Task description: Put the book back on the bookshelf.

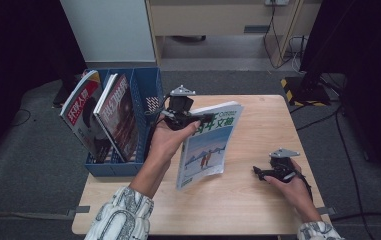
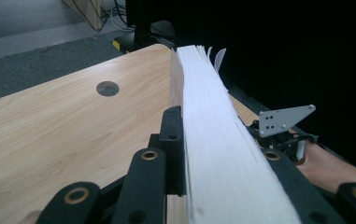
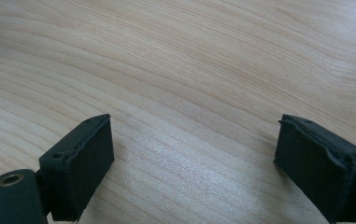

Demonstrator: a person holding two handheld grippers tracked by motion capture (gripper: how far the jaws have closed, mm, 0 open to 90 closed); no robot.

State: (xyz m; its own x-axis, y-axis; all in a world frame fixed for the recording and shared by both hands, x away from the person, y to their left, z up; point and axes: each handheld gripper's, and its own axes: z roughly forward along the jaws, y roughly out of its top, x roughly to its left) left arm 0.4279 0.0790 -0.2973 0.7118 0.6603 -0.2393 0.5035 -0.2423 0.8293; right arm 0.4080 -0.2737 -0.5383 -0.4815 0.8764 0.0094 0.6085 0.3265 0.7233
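A light wooden table (image 1: 258, 130) stands on grey carpet, with dark curtains to either side and a pale cabinet behind. At the table's left edge sits a blue file rack (image 1: 145, 90) with two magazines (image 1: 103, 117) leaning in its compartments.

The left gripper (image 1: 190, 119) is clamped on the top edge of a thick paperback magazine (image 1: 205, 150), which hangs tilted over the middle of the table; its lower corner looks close to the tabletop, but whether it touches is hard to tell. In the left gripper view the jaws stand on both sides of the white page block (image 2: 213, 140), pressing in on it. The right gripper (image 1: 265, 172) rests low near the right front part of the table, its jaws spread wide with bare wood between them and nothing held.

The magazine looks fairly heavy for paper, and floppy: held at one edge, the cover and pages are likely to sag and fan. The glossy cover may slide between the pads, so a hold deep on the block, near the spine, seems safest. Pages could crease if pinched at a loose corner.

The back cover is hidden, the cover print is too small to read, and the rack's lower front hides behind the person's left forearm (image 1: 150, 175).
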